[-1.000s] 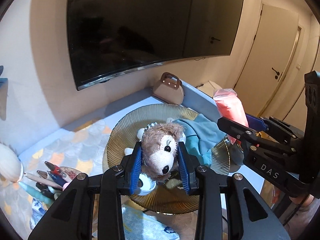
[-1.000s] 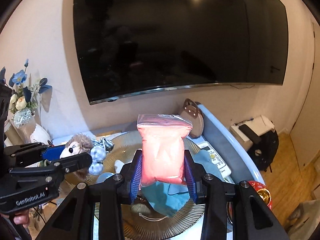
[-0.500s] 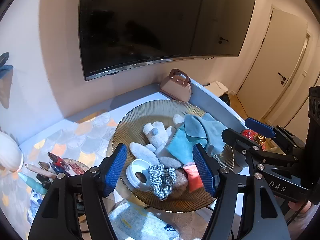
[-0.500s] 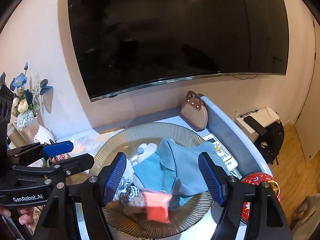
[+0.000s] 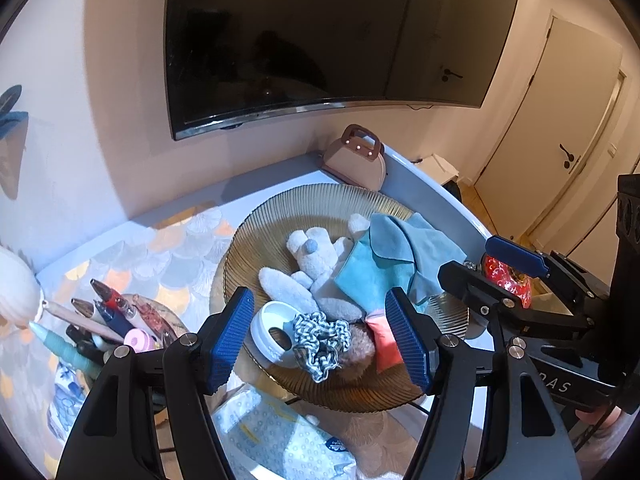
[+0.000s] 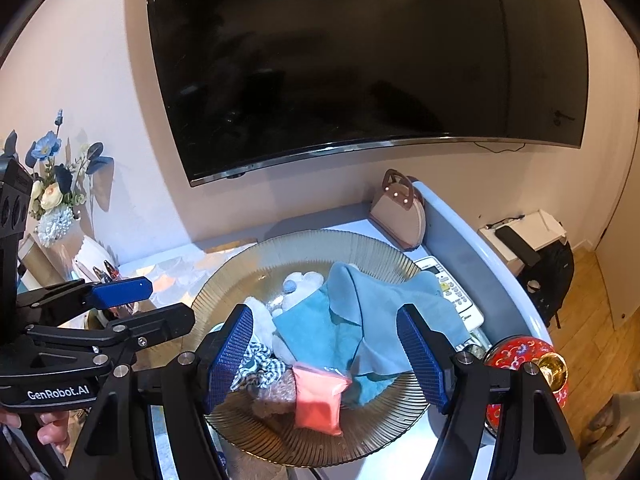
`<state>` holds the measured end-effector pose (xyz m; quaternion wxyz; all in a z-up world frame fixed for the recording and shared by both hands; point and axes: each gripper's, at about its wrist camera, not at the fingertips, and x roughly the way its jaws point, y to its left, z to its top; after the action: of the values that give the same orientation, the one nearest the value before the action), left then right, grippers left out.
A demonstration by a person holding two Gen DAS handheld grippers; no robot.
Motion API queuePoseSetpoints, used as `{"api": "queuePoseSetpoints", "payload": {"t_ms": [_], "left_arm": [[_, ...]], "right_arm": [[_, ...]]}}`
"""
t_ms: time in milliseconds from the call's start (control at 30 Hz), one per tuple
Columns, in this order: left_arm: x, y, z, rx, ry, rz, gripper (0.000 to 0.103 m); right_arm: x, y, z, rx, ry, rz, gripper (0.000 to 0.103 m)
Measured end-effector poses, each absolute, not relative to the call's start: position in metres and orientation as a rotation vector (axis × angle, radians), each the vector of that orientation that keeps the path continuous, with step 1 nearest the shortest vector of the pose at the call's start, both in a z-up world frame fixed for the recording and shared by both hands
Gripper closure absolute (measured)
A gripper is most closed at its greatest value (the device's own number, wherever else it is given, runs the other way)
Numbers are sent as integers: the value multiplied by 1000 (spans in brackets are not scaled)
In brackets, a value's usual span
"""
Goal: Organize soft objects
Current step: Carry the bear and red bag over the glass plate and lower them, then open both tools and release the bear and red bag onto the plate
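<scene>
A ribbed amber glass plate (image 5: pixel 280 208) (image 6: pixel 256 264) holds the soft things. On it lie a white plush toy (image 5: pixel 312 256), blue cloths (image 5: pixel 384 264) (image 6: pixel 360 312), a brown plush bear (image 5: pixel 360 350) (image 6: pixel 272 396) with a striped rope knot (image 5: pixel 320 340) (image 6: pixel 260 368) over it, and a pink bag (image 5: pixel 384 344) (image 6: pixel 318 398). My left gripper (image 5: pixel 318 344) (image 6: pixel 160 304) stands open above the plate's near side, nothing between its pads. My right gripper (image 6: pixel 326 356) (image 5: pixel 480 264) hangs open above the pink bag, clear of it.
A white ring-shaped holder (image 5: pixel 274 336) sits on the plate's near left. A tan handbag (image 5: pixel 356 160) stands behind the plate, pens (image 5: pixel 104 312) to the left, a tissue pack (image 5: pixel 280 436) in front, a remote (image 6: pixel 452 292) and a red ornate jar (image 6: pixel 520 364) to the right. A wall TV (image 6: pixel 360 60) hangs above.
Both grippers have opened. The brown bear fell from the left gripper and the pink bag from the right one; both now lie on the plate.
</scene>
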<state>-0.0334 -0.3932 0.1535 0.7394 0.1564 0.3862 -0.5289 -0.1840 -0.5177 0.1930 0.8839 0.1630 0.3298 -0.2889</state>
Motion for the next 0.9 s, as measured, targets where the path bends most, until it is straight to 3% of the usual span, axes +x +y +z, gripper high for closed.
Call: {"api": "queuePoseSetpoints", "payload": {"t_ms": [900], "left_arm": [[-35,-393,146,358,876,-1138,34]], "right_arm": [[-187,-523,188,384,699,-617,30]]}}
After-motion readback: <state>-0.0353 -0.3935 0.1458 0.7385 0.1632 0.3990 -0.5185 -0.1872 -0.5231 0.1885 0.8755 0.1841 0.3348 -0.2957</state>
